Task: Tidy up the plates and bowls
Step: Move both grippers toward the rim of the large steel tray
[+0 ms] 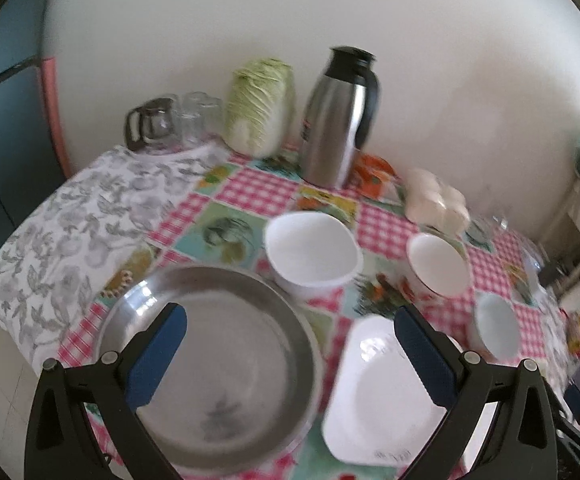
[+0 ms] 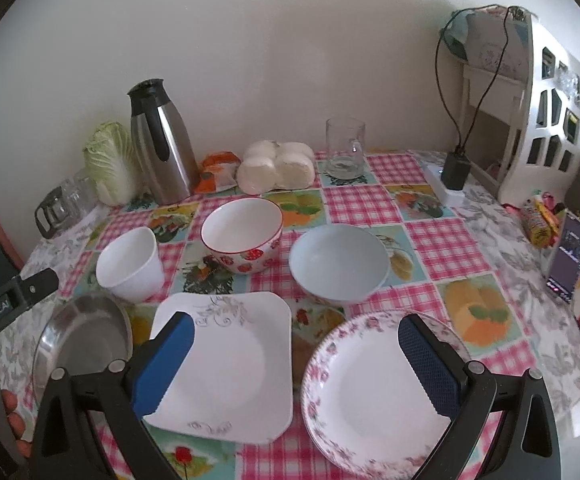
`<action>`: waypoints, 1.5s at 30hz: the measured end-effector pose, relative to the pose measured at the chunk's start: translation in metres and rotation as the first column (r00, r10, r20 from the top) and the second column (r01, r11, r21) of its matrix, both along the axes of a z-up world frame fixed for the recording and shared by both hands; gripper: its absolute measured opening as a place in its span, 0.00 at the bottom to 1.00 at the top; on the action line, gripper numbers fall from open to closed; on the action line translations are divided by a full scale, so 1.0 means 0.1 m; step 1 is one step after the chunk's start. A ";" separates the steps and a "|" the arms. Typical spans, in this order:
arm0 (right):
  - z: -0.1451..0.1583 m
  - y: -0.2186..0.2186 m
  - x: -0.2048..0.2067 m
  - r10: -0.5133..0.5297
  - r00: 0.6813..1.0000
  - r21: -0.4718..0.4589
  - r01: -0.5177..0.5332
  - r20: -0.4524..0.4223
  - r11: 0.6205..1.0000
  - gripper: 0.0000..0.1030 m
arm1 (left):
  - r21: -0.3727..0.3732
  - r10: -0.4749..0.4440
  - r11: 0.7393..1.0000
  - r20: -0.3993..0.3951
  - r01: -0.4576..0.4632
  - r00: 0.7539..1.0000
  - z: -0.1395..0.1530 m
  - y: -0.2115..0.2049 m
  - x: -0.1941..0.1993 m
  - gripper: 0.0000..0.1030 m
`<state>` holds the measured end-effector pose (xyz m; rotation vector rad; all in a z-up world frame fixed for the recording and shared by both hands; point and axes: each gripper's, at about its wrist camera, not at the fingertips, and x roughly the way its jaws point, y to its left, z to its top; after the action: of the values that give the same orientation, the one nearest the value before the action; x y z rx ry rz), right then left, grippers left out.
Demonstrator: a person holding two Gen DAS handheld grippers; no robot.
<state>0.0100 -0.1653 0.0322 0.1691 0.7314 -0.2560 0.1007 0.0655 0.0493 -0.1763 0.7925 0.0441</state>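
Note:
My left gripper (image 1: 290,314) hangs open over the near left of the table. Its blue pads straddle the right half of a round steel plate (image 1: 209,364) and the left part of a white square plate (image 1: 382,396). My right gripper (image 2: 294,320) is open too. It hovers between the square plate (image 2: 229,360) and a pink-flowered round plate (image 2: 374,392). Behind the plates stand a tall white bowl (image 2: 129,264), a strawberry-patterned bowl (image 2: 241,236) and a pale blue bowl (image 2: 340,264). The steel plate (image 2: 85,340) lies at the near left. Neither gripper holds anything.
Along the wall stand a steel thermos (image 2: 161,140), a cabbage (image 2: 109,164), a glass pot (image 2: 61,204), wrapped buns (image 2: 275,166) and a glass mug (image 2: 344,148). A power strip with a charger (image 2: 454,172), a phone (image 2: 570,256) and a white shelf (image 2: 530,120) are at the right.

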 end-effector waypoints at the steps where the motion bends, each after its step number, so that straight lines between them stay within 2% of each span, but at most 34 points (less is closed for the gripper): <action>1: -0.02 0.00 0.04 0.002 1.000 0.007 -0.002 -0.002 1.000 1.00 | 0.000 0.019 1.000 0.004 -0.019 1.000 -0.02 0.03 0.02 1.00; 6: -0.15 0.03 0.18 0.014 1.000 0.001 -0.014 -0.010 1.000 1.00 | -0.040 0.079 0.996 0.035 -0.077 0.996 -0.13 0.18 0.07 1.00; 9: -0.24 0.04 0.28 0.017 1.000 0.022 -0.016 -0.013 1.000 1.00 | -0.020 0.108 0.994 0.022 -0.108 0.994 -0.14 0.19 0.15 1.00; 15: -0.38 0.12 0.49 0.028 0.999 0.042 -0.027 -0.039 0.999 1.00 | -0.056 0.146 0.988 0.006 -0.146 0.989 -0.17 0.25 0.24 1.00; 17: -0.41 0.19 0.55 0.047 0.998 0.035 -0.046 -0.042 0.998 1.00 | -0.047 0.177 0.983 -0.041 -0.179 0.983 -0.22 0.35 0.26 1.00; 19: -0.44 0.28 0.60 0.065 0.997 0.022 -0.064 -0.041 0.998 1.00 | -0.091 0.198 0.974 -0.117 -0.209 0.973 -0.31 0.55 0.28 1.00; 21: -0.46 0.39 0.65 0.084 0.996 0.021 -0.083 -0.036 0.996 1.00 | -0.120 0.222 0.963 -0.143 -0.239 0.965 -0.36 0.73 0.28 1.00; 24: -0.56 0.61 0.70 0.145 0.988 0.047 -0.143 -0.043 0.989 1.00 | -0.088 0.295 0.945 -0.182 -0.315 0.938 -0.46 1.04 0.24 1.00; 26: -0.61 0.75 0.75 0.184 0.981 0.046 -0.182 -0.056 0.982 1.00 | -0.062 0.345 0.928 -0.226 -0.367 0.911 -0.58 1.24 0.20 1.00; 29: -0.67 0.99 0.77 0.249 0.966 0.046 -0.247 -0.070 0.968 1.00 | -0.125 0.357 0.905 -0.298 -0.407 0.885 -0.79 1.52 0.15 1.00; 31: -0.71 1.12 0.77 0.291 0.954 0.056 -0.287 -0.070 0.956 1.00 | -0.118 0.369 0.897 -0.327 -0.425 0.870 -0.88 1.62 0.13 1.00; 34: -0.77 1.27 0.77 0.339 0.938 0.075 -0.334 -0.073 0.940 1.00 | -0.145 0.360 0.893 -0.340 -0.427 0.869 -0.94 1.68 0.13 0.99; 36: -0.80 1.38 0.77 0.369 0.926 0.081 -0.363 -0.075 0.928 1.00 | -0.153 0.348 0.895 -0.352 -0.420 0.869 -0.99 1.71 0.15 0.93; 38: -0.83 1.49 0.77 0.396 0.915 0.085 -0.389 -0.081 0.917 1.00 | -0.158 0.339 0.895 -0.370 -0.418 0.865 -1.05 1.74 0.16 0.81; 41: -0.88 1.59 0.79 0.419 0.903 0.075 -0.413 -0.097 0.908 0.99 | -0.160 0.329 0.894 -0.399 -0.418 0.856 -1.14 1.78 0.17 0.74; 45: -0.92 1.69 0.80 0.429 0.896 0.063 -0.424 -0.117 0.903 0.84 | -0.163 0.326 0.892 -0.413 -0.421 0.850 -1.19 1.81 0.19 0.69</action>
<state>0.0903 0.0034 -0.0598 0.0221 0.8817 0.1693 0.1195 0.2465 -0.0695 -0.5764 1.1400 0.3635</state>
